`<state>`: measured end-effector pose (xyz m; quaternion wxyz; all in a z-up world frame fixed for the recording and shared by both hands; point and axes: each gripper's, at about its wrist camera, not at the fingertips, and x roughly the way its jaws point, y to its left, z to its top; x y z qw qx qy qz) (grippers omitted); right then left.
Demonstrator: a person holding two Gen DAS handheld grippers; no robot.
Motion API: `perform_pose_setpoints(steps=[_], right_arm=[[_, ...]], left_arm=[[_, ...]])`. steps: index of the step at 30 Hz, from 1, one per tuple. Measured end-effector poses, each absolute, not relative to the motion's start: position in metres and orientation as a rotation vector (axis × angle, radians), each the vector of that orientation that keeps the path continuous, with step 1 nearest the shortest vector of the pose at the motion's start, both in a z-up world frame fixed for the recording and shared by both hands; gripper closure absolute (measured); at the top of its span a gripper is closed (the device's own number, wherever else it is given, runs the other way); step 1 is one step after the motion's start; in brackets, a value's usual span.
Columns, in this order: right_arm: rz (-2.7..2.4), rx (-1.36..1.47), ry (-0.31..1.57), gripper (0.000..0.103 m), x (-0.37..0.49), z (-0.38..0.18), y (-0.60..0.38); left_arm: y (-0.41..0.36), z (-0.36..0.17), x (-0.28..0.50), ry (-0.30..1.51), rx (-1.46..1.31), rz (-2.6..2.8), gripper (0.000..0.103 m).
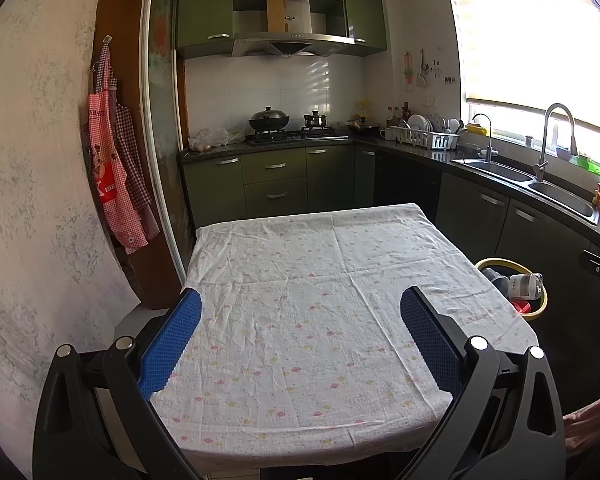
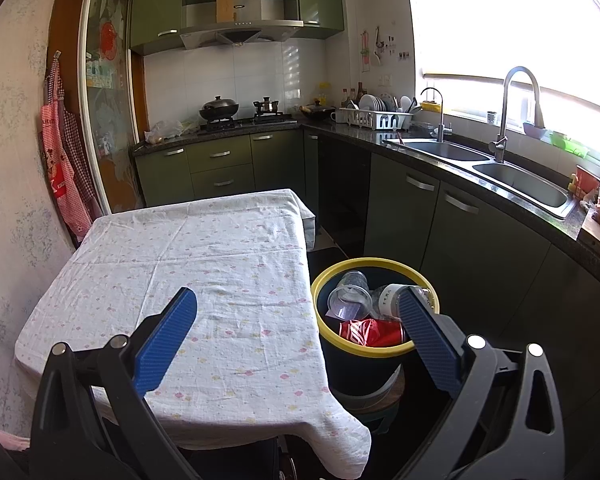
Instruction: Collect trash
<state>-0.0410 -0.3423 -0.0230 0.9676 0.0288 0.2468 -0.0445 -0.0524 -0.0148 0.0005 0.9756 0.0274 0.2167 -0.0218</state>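
Blue-padded fingers (image 2: 168,340) of the right gripper (image 2: 296,312) are spread wide, holding nothing; the left gripper (image 1: 300,312) likewise. The trash, clear cups (image 2: 350,298) and a red can (image 2: 370,332), lies in the yellow-rimmed bin (image 2: 320,320) at the bench's (image 2: 204,248) three o'clock. The cloth looks bare, so collecting seems finished; any next move needs fresh trash found. Green kitchen cabinets (image 2: 220,160) stand at twelve o'clock.

Green cabinets (image 1: 274,178); cloth-covered table (image 1: 300,320); bright blinded window (image 1: 540,40); steel sink (image 2: 520,184).
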Motion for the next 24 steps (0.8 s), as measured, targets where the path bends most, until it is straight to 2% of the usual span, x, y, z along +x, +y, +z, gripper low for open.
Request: perform_pose_setpoints(steps=[16, 24], right_arm=[[-0.087, 0.059, 0.511, 0.007, -0.038, -0.028, -0.340], [-0.073, 0.011, 0.568, 0.007, 0.004, -0.037, -0.330]], left_arm=[[-0.016, -0.006, -0.040, 0.475, 0.058, -0.085, 0.005], [-0.009, -0.017, 0.020, 0.543, 0.044, -0.070, 0.005]])
